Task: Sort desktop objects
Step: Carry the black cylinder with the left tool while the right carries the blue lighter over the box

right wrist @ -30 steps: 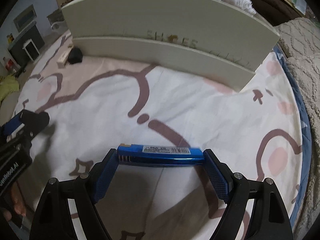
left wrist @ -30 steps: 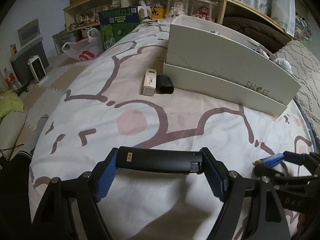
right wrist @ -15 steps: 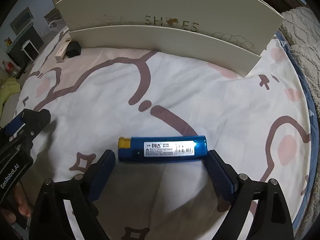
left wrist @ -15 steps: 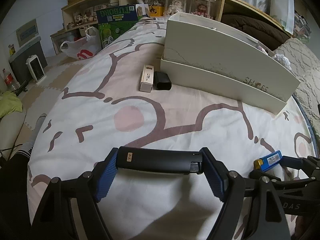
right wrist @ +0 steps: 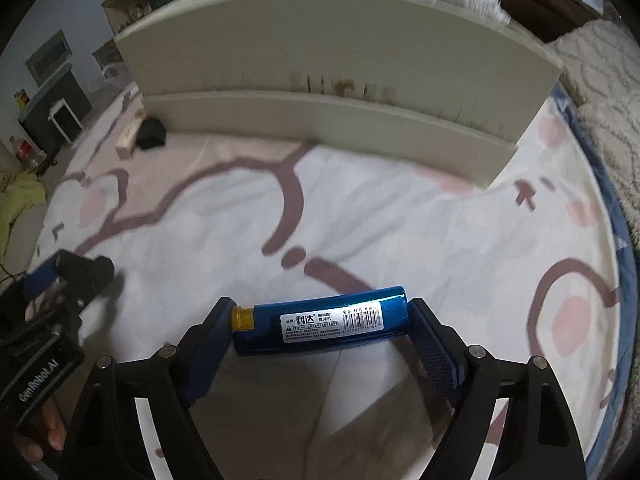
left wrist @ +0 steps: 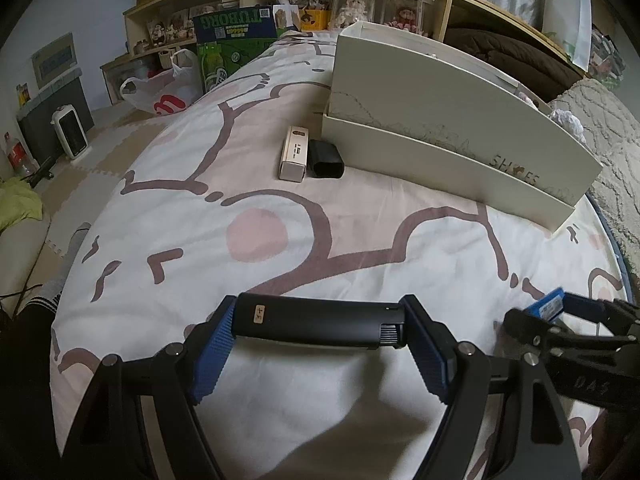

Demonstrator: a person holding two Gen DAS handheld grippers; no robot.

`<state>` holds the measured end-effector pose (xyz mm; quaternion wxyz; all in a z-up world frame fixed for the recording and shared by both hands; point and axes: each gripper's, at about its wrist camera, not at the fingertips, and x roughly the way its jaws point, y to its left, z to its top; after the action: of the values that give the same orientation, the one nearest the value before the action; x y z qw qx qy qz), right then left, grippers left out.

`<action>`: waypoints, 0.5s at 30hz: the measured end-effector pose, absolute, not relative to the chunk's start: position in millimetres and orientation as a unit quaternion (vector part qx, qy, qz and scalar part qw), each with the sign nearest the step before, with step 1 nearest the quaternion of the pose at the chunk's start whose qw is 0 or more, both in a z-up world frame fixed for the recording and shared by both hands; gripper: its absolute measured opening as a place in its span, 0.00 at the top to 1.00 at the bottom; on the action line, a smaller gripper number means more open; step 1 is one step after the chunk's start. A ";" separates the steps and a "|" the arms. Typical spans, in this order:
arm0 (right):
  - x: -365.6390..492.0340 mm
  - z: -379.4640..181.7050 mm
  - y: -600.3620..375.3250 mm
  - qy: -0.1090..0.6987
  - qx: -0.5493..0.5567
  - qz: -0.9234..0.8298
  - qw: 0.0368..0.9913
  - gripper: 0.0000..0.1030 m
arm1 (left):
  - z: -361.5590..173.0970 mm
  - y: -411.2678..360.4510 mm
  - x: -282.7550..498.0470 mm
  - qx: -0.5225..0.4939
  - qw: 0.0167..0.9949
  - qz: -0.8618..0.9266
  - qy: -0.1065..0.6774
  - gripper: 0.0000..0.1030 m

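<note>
One white shoebox (left wrist: 440, 120) holds something white, contents mostly hidden.

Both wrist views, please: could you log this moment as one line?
left gripper: shut on black lighter | right gripper: closing on blue lighter | shoe box: behind

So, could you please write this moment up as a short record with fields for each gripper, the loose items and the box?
left gripper: shut end to end on the black lighter
right gripper: jaws closing, blue lighter between them, pads at its ends
loose items: beige box and black case side by side on the bedsheet
shoe box: open-topped, set in its lid, just behind those two
</note>
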<state>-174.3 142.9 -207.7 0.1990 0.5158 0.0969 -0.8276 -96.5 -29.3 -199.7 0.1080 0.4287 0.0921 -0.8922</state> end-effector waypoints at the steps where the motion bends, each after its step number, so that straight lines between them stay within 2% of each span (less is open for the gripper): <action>1: -174.2 -204.1 143.5 0.092 0.511 -0.831 0.202 0.17 | -198.8 -29.8 -96.2 0.427 0.109 -0.893 0.094 0.23; 15: -160.6 -163.8 152.7 0.076 0.434 -0.872 0.214 0.17 | -183.5 -39.6 -99.7 0.406 0.119 -0.901 0.093 0.23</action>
<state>-160.6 152.7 -163.8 0.2138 0.4343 0.0761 -0.8717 -99.7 -39.6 -183.5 0.1190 0.4062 0.0929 -0.9012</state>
